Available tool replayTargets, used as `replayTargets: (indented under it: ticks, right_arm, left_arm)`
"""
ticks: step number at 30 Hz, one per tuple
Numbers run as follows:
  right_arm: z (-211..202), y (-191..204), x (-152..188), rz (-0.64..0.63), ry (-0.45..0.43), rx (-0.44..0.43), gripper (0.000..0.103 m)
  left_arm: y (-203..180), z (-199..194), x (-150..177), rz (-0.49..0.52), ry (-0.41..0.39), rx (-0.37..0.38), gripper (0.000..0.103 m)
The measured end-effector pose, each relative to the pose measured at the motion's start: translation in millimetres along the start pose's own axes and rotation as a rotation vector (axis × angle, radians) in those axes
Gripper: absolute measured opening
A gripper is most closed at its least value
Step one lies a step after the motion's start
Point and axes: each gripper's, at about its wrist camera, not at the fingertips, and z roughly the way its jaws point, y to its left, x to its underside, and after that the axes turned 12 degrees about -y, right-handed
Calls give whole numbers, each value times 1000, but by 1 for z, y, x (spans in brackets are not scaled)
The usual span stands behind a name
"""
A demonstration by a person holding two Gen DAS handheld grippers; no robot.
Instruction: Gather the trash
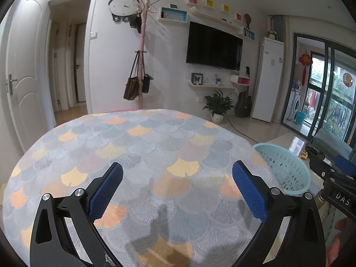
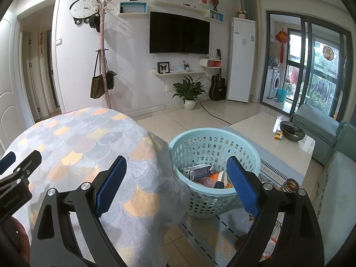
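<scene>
A light blue perforated basket point(image 2: 213, 138) stands on the floor just right of the table; it holds several pieces of trash point(image 2: 200, 173), among them a carton and a bottle. It also shows in the left wrist view point(image 1: 287, 166). My left gripper point(image 1: 176, 173) is open and empty over the table with a scale-patterned cloth point(image 1: 133, 146). My right gripper point(image 2: 175, 166) is open and empty over the table's right edge and the basket. The left gripper also shows at the left edge of the right wrist view point(image 2: 15, 166), and the right gripper at the right edge of the left wrist view point(image 1: 331, 173).
A low marble coffee table point(image 2: 267, 129) with a dark bowl point(image 2: 292, 130) and a puzzle cube point(image 2: 277, 135) stands right of the basket. Teal sofa seats point(image 2: 316, 122) lie further right. A patterned rug point(image 2: 211, 233) lies under the basket. A coat stand point(image 2: 103, 51) and potted plant point(image 2: 189, 89) stand by the far wall.
</scene>
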Motion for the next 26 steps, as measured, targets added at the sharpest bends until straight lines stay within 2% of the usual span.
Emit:
replayTargets:
  ticks: [7,13,16,23,26]
  right_arm:
    - [2,0,0,3,5,-4,87]
    - [-3,9,-3,7,-3,-16,87]
    - [-1,18,-8,38,19,-38,87]
    - [-3,46,-15,2,12,-68,87]
    - [-4,61,-20,-12,3,-101,87]
  left_arm:
    - [-5,-17,-4,56,-17,2,95]
    - [-3,-34,-26,69,-43,-5,95]
    - [1,-39,-32,75,-38,1,95]
    - [16,-41,-44,65,-27,-7,95]
    - [28,-43,-47,56,-23,-39,95]
